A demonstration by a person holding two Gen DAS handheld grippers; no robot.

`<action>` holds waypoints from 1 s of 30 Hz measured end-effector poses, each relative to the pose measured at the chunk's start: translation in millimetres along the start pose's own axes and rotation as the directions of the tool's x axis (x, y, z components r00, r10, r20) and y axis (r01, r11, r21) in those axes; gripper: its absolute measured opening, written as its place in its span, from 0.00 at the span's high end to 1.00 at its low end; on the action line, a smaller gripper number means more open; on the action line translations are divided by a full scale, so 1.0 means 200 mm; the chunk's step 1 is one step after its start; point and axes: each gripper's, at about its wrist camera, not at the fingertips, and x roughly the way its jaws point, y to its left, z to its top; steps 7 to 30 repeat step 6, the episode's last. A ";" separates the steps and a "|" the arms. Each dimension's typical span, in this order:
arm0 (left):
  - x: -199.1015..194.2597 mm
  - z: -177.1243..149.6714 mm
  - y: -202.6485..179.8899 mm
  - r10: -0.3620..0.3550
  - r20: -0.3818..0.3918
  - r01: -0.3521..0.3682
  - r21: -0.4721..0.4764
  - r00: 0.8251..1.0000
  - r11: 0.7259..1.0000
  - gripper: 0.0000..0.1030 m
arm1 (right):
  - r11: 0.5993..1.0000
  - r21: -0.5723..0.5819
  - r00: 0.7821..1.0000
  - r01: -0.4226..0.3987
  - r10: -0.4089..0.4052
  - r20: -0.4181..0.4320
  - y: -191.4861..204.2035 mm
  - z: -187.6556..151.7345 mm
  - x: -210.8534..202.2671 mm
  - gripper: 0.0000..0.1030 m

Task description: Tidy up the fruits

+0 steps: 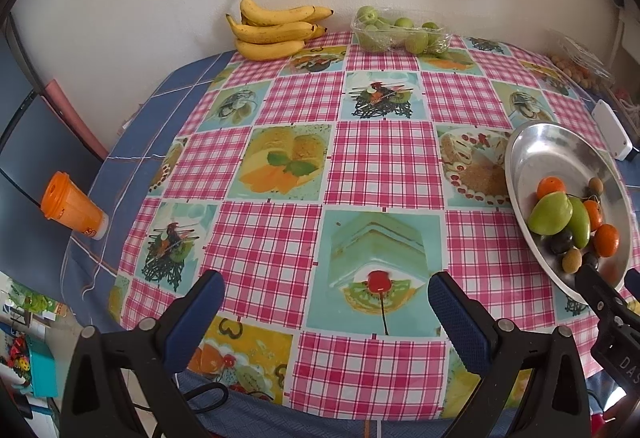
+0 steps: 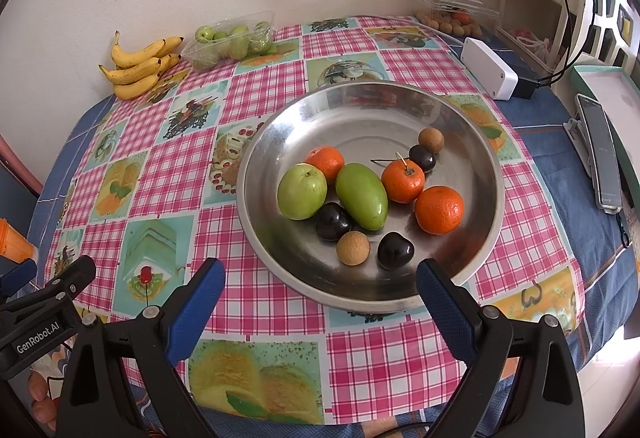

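Observation:
A steel bowl (image 2: 360,105) (image 1: 560,153) sits on the checked tablecloth and holds mixed fruit: a round green fruit (image 2: 302,191), an oval green fruit (image 2: 362,195), three tangerines (image 2: 439,209), dark cherries (image 2: 395,250) and brown longans (image 2: 352,248). My right gripper (image 2: 320,288) hangs open just in front of the bowl's near rim, nothing between its blue pads. My left gripper (image 1: 326,298) is open too, over bare cloth left of the bowl. A banana bunch (image 1: 276,27) (image 2: 140,67) and a plastic tray of green fruits (image 1: 400,31) (image 2: 230,39) stand at the far edge by the wall.
An orange cup (image 1: 74,209) stands at the table's left edge. A white box (image 2: 488,67) with a cable, a phone on a stand (image 2: 600,153) and a clear box of longans (image 2: 452,15) occupy the right side. A wall runs behind the table.

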 end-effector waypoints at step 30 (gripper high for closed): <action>0.00 0.00 0.01 -0.004 -0.003 0.004 -0.010 1.000 1.000 0.00 | 1.000 0.001 1.000 0.002 -0.002 -0.002 0.00 0.00 0.00 0.06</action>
